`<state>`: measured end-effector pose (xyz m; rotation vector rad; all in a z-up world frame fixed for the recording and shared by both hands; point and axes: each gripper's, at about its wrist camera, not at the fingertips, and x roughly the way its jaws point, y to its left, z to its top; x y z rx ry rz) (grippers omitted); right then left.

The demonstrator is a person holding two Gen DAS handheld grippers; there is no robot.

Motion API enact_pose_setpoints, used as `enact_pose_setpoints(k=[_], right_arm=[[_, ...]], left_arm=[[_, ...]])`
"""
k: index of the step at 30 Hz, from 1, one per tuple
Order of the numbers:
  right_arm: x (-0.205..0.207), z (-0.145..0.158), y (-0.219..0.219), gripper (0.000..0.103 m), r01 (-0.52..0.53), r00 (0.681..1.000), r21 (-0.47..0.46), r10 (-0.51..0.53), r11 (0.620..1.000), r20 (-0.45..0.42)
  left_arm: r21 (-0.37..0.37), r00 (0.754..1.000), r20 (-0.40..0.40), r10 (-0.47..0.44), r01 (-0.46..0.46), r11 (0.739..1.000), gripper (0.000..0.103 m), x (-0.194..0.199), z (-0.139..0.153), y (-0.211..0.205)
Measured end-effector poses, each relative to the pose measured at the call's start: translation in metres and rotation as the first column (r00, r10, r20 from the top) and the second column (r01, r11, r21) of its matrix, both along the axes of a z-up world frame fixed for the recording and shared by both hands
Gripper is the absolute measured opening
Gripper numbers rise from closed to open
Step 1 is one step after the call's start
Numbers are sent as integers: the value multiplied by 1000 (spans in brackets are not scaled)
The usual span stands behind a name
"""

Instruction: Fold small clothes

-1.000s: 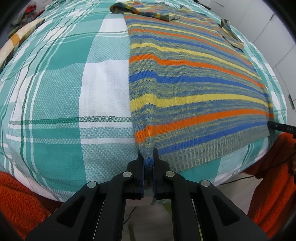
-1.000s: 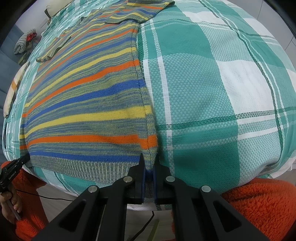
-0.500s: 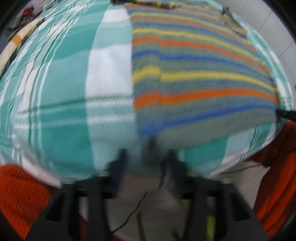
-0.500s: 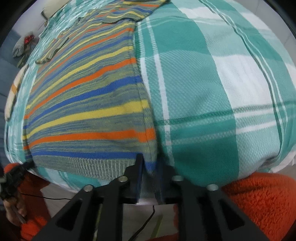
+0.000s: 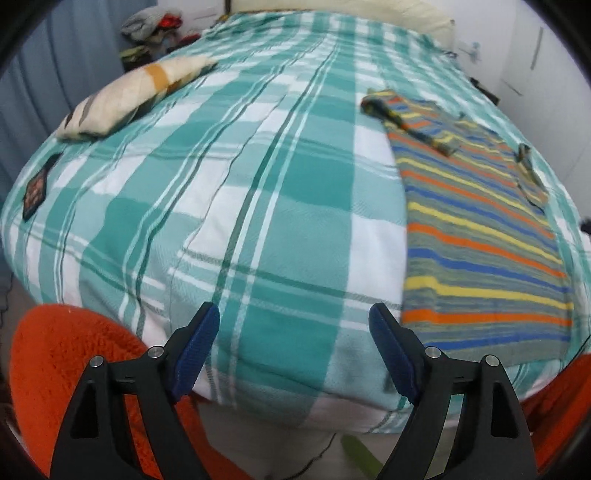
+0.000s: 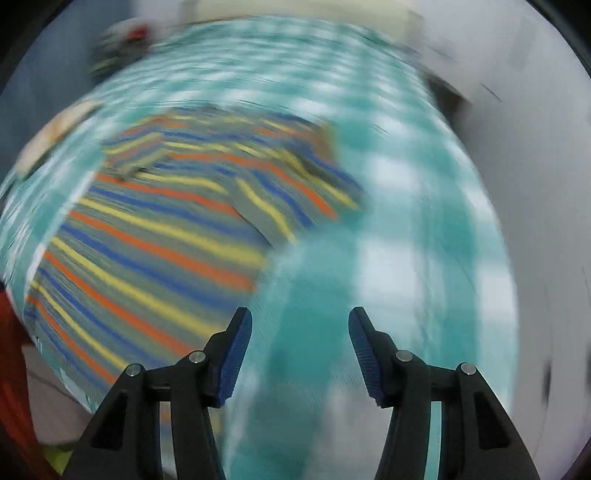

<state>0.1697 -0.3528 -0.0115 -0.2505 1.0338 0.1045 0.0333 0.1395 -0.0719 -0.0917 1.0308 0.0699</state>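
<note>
1. A bed (image 5: 258, 206) under a teal-and-white checked cover filled both views, with pale walls behind it and a blue curtain at the left.
2. One striped sweater (image 5: 480, 236) lay flat on the bed's right side in the left wrist view, both sleeves folded in over its body.
3. One cream pillow (image 5: 125, 99) sat near the bed's far left edge; one dark patch lay on the cover below it.
4. One heap of clothes (image 5: 155, 29) showed beyond the bed, too small to sort.
5. The left hand-held gripper (image 5: 293, 349) had its jaws opening, released, with only the cover between them.
6. The right hand-held gripper (image 6: 300, 349) was likewise opening and empty.
7. The right wrist view was heavily blurred; the sweater (image 6: 155, 236) showed only as smeared stripes.
8. Orange fleece (image 5: 74, 369) filled the lower corners, cut off by the frame.
</note>
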Motion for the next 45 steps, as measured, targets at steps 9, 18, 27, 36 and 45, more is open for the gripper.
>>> enact_pose_setpoints(k=[9, 18, 27, 36, 45], right_arm=[[125, -98, 41, 11, -135, 990, -17, 134, 991, -36], [103, -13, -196, 4, 480, 844, 260, -522, 838, 124], [98, -40, -251, 4, 621, 767, 232, -642, 748, 15], [85, -61, -269, 15, 634, 760, 277, -648, 722, -48], [8, -75, -289, 38, 645, 665, 657, -710, 390, -231]], left_arm=[[39, 998, -58, 19, -17, 999, 84, -2, -9, -7], [43, 996, -91, 1, 3, 999, 85, 5, -17, -12], [67, 993, -114, -12, 19, 998, 84, 5, -21, -21], [65, 993, -122, -10, 18, 998, 84, 5, -22, -19], [59, 991, -132, -24, 32, 998, 84, 6, -25, -23]])
